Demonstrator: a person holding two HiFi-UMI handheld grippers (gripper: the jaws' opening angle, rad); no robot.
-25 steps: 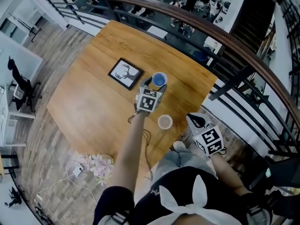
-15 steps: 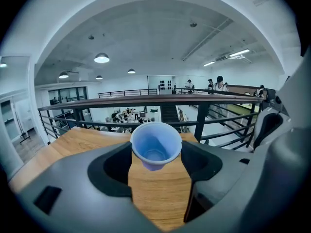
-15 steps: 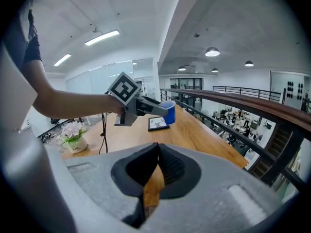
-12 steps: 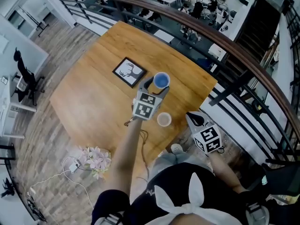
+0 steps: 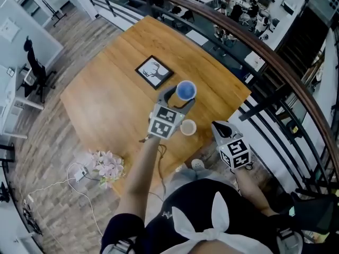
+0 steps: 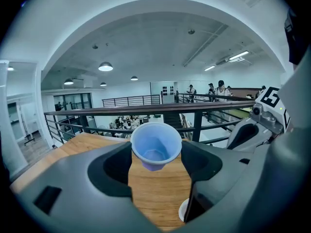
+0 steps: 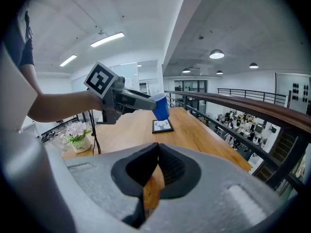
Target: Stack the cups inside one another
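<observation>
Head view: blue cup (image 5: 185, 90) has neared white cup (image 5: 188, 127).

Wood table (image 5: 116, 99), framed pic (image 5: 154, 72) lying flat mid-table, white cup (image 5: 188, 127) upright nr edge, well apart

Left arm (image 5: 139, 176) extended; left claw (image 5: 180, 97) clamped on cup (image 5: 185, 90), held aloft. Right claw (image 5: 219, 129) pressed together, empty, beside torso.
</observation>
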